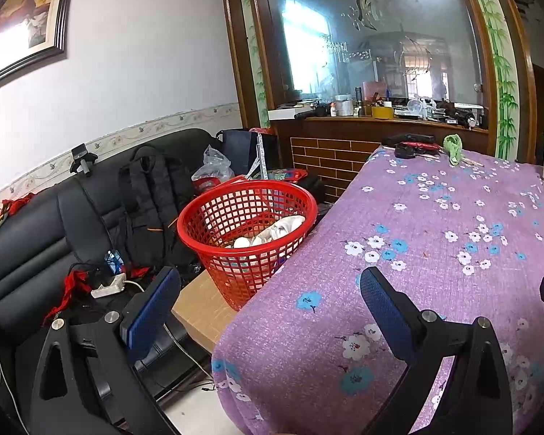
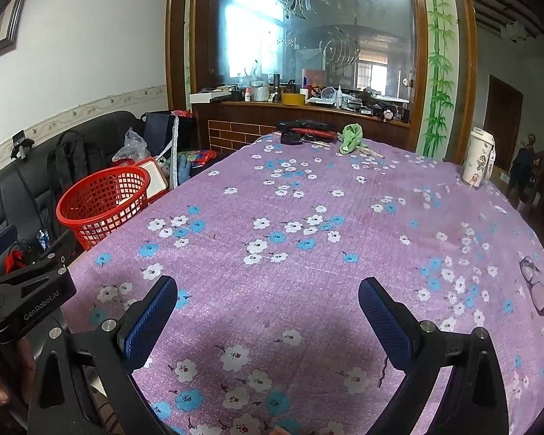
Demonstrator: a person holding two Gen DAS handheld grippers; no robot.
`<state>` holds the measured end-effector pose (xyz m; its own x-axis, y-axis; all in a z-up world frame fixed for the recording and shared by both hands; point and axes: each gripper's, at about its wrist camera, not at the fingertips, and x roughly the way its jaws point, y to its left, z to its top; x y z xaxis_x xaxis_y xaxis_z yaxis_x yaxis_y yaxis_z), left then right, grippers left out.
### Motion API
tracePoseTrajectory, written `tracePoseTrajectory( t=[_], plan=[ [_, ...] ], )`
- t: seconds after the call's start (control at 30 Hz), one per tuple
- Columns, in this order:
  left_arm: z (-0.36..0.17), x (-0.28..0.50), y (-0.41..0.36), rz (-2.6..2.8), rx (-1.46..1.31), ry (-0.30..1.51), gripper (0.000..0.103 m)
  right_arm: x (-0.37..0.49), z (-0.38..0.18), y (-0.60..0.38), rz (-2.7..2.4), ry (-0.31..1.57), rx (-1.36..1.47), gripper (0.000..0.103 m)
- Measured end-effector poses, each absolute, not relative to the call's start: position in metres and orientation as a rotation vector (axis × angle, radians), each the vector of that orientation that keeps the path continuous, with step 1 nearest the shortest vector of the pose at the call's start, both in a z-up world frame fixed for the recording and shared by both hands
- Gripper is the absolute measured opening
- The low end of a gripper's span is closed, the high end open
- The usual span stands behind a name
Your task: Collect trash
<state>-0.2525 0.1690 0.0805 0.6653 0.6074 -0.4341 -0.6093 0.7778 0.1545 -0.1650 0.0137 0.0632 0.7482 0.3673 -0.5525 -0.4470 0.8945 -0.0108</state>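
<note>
A red mesh basket (image 1: 248, 237) stands beside the left edge of the table; white crumpled trash (image 1: 272, 232) lies inside it. It also shows in the right wrist view (image 2: 103, 204). My left gripper (image 1: 270, 291) is open and empty, held over the table's left edge just in front of the basket. My right gripper (image 2: 268, 302) is open and empty above the purple flowered tablecloth (image 2: 308, 217). A crumpled green cloth (image 2: 351, 137) lies at the table's far end, also seen in the left wrist view (image 1: 453, 146).
A white printed cup (image 2: 477, 161) stands at the far right of the table. Eyeglasses (image 2: 535, 286) lie near the right edge. Black and red items (image 2: 304, 131) sit at the far end. A black sofa (image 1: 36, 246) with a backpack (image 1: 152, 195) and cables is left of the basket.
</note>
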Motion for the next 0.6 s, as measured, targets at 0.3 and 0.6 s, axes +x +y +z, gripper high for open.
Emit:
tracePoseTrajectory(
  t=[0.3, 0.6],
  plan=[
    [0.0797, -0.2524, 0.1696, 0.686, -0.006, 0.491, 0.099, -0.1646, 0.0621, 0.0151, 0.446, 0.578, -0.147, 0.101],
    [0.0761, -0.2512, 0.1673, 0.679, 0.002, 0.492, 0.099, -0.1642, 0.0610, 0.0133, 0.442, 0.585, -0.141, 0.101]
  ],
)
